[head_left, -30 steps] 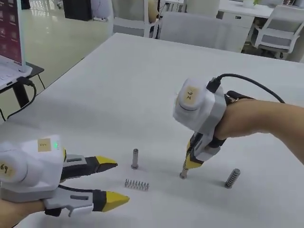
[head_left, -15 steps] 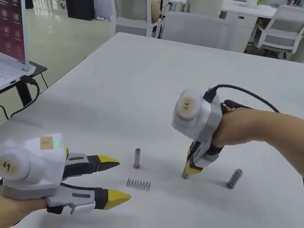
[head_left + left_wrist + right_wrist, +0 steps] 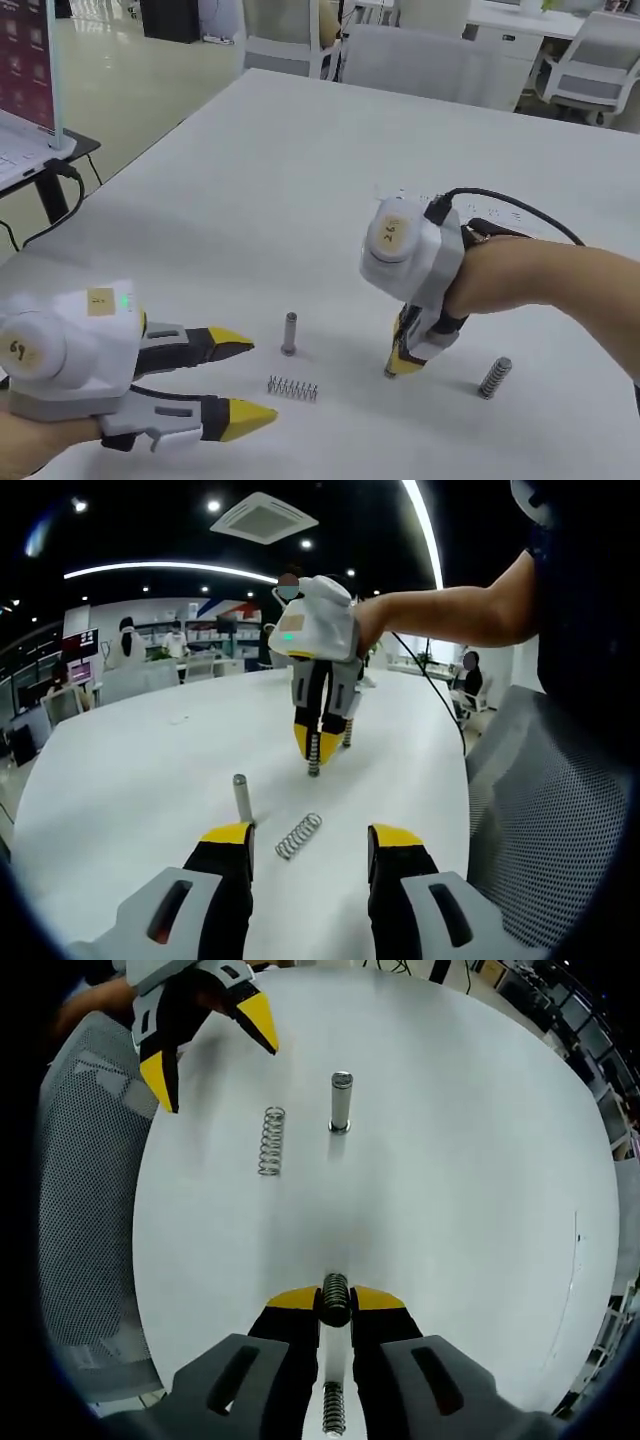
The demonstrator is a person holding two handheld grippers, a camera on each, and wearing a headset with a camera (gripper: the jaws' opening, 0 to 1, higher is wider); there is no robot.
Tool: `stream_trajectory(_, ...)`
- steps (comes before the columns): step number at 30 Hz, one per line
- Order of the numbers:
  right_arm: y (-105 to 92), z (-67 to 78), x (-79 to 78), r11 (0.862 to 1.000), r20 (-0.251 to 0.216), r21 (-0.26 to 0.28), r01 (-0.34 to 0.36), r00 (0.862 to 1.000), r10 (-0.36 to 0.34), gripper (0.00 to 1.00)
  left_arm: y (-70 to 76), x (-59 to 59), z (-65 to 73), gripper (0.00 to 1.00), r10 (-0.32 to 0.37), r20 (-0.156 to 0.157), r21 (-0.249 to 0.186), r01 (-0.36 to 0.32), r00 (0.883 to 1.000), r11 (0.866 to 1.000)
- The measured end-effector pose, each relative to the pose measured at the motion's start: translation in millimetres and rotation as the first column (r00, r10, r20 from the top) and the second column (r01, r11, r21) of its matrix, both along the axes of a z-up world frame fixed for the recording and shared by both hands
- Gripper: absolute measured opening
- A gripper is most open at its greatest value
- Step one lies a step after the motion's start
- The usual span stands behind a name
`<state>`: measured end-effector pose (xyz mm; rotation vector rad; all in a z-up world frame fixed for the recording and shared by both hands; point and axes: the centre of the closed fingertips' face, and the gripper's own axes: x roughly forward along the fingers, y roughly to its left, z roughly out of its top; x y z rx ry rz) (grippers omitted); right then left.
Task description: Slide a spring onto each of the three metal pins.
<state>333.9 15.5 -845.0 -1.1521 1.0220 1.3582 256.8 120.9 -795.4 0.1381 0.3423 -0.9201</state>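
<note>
Right gripper [image 3: 401, 364] was held tip-down over the white tabletop [image 3: 300, 170], with a black cable [image 3: 505, 197] running off its top. Its jaws were pinched almost together on an upright grey metal coil spring [image 3: 335, 1300], which was seen end-on between the yellow tips in the right gripper view. In the left gripper view that spring was seen standing vertical between the tips, its lower end down at the tabletop. Whether a pin sat inside it could not be told.

Left gripper [image 3: 245, 380] was held low and roughly level at the near left of the table. Its jaws were spread wide and nothing was held between them. A loose grey metal coil spring [image 3: 292, 388] was lying flat on the tabletop just ahead of the yellow tips, untouched. In the left gripper view it was seen lined up with the gap between the jaws.

A bare grey metal cylindrical pin [image 3: 290, 333] was standing upright just behind the loose spring, close to it but apart, with no spring on it. It stood between the two grippers and was touched by neither.

A third grey metal coil spring [image 3: 493, 377] was standing near upright on the table to the right of the right gripper, under the person's forearm [image 3: 540, 275]. The pin inside it could not be made out.

A grey mesh chair back [image 3: 540, 800] was seen at the table edge.
</note>
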Motion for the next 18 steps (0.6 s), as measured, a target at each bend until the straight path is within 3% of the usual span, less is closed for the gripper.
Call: stream_trajectory(18, 4.3, 6.3, -0.4, 0.999, 0.031, 0.039, -0.01, 0.999, 0.008, 0.18, -0.8, -2.0, 0.0, 0.39, -0.004, -0.001, 0.005, 0.004, 1.0, 1.0)
